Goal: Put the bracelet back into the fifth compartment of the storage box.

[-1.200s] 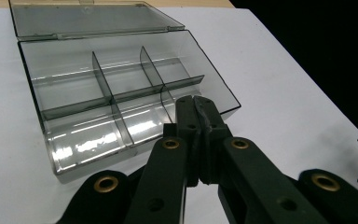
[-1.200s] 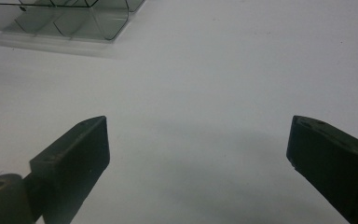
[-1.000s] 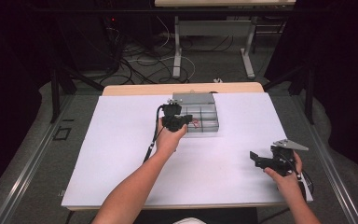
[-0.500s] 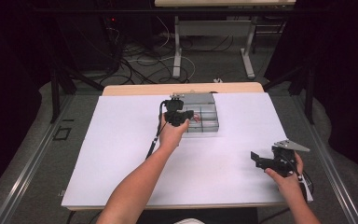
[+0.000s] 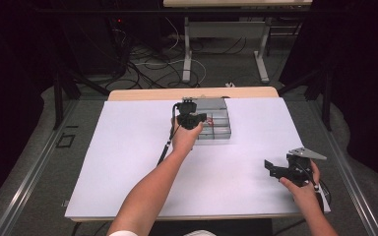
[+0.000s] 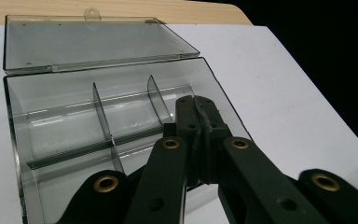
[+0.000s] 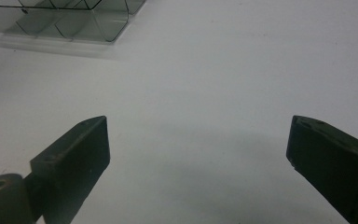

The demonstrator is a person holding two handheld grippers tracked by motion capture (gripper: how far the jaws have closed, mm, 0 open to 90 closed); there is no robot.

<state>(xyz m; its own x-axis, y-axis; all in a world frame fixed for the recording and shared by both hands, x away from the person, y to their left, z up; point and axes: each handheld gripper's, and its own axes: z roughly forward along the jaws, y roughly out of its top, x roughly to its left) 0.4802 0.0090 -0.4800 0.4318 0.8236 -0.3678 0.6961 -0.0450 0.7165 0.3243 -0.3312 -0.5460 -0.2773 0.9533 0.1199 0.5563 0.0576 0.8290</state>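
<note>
while the left gripper (image 5: 203, 117) hangs pressed closed and empty over the organizer box (image 5: 217, 129), barely shifted, the right gripper (image 5: 270, 169) rests wide apart, unchanged.

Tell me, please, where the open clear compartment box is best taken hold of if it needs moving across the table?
Probably the right end wall of the compartment box, pinched over its rim from above. The tray stands open with thin upright walls, the lid lies flat behind, and bare table lies on that side. The open right claw is free; the left claw is shut over the tray.
</note>
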